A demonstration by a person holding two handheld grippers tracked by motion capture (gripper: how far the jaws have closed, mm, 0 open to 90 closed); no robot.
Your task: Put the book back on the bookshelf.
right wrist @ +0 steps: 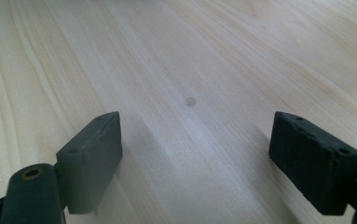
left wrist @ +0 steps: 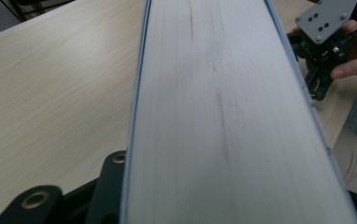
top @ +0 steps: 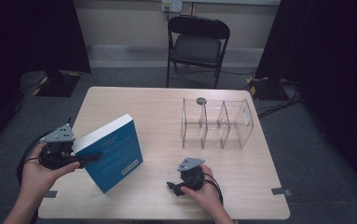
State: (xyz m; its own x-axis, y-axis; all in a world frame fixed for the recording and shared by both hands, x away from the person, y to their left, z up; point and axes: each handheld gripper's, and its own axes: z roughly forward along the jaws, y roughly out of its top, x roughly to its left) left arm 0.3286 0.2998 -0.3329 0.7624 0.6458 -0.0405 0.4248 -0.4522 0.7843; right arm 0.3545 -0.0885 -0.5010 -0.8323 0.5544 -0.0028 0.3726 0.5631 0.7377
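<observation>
At eight o'clock on the worktop [top: 167,105], the left claw [top: 90,158] clamps the tilted blue book [top: 111,151], best kept firmly pinched while raised toward the clear rack [top: 216,123]; the right claw [top: 176,187] rests open, empty.

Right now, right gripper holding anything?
No: in the right gripper view the right gripper has its jaws standing wide apart over the bare table, with nothing between them.

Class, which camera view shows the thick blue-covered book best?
The high view: the thick blue-covered book shows whole, tilted, clamped in the left gripper. The left gripper view gives just its white page edge close up; the right gripper view looks at bare table.
</observation>
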